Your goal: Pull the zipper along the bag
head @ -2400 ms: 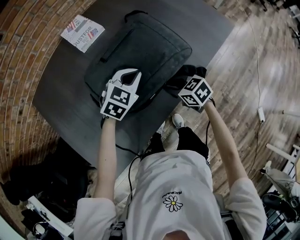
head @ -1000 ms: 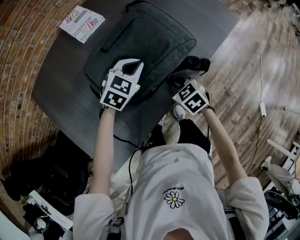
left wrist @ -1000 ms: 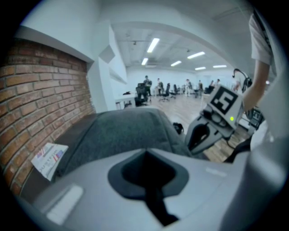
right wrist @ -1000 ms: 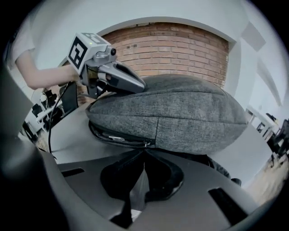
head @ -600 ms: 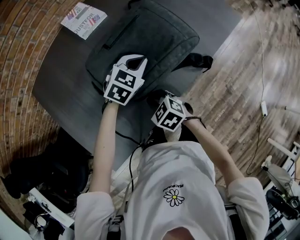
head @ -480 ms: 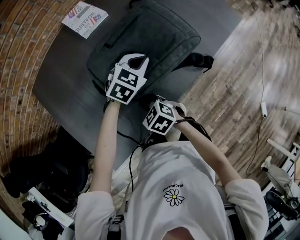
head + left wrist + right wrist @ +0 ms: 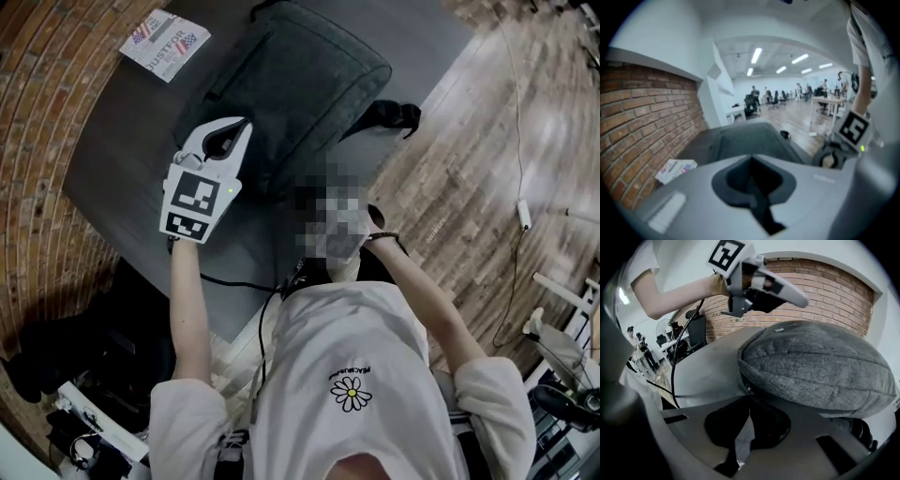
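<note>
A dark grey fabric bag (image 7: 291, 84) lies flat on the dark table (image 7: 122, 159). My left gripper (image 7: 242, 125) hangs in the air above the bag's near left corner, shut and empty; in its own view the jaws (image 7: 751, 158) meet with the bag (image 7: 750, 138) beyond them. In the head view a mosaic patch covers my right gripper. In the right gripper view it (image 7: 749, 393) sits low at the bag's near edge, shut on the small metal zipper pull (image 7: 749, 388). The bag's grey top (image 7: 815, 357) bulges above a dark slit along that edge. The left gripper (image 7: 801, 300) floats overhead.
A printed booklet (image 7: 164, 42) lies at the table's far left corner. A black strap or pouch (image 7: 394, 114) rests at the table's right edge, by the wooden floor (image 7: 487, 187). A black cable (image 7: 234, 281) trails off the near edge. Brick wall borders the left (image 7: 37, 141).
My left gripper has lifted off the bag and swung out to the left. My right gripper has travelled left along the bag's near edge, from the right corner towards the near left corner.
</note>
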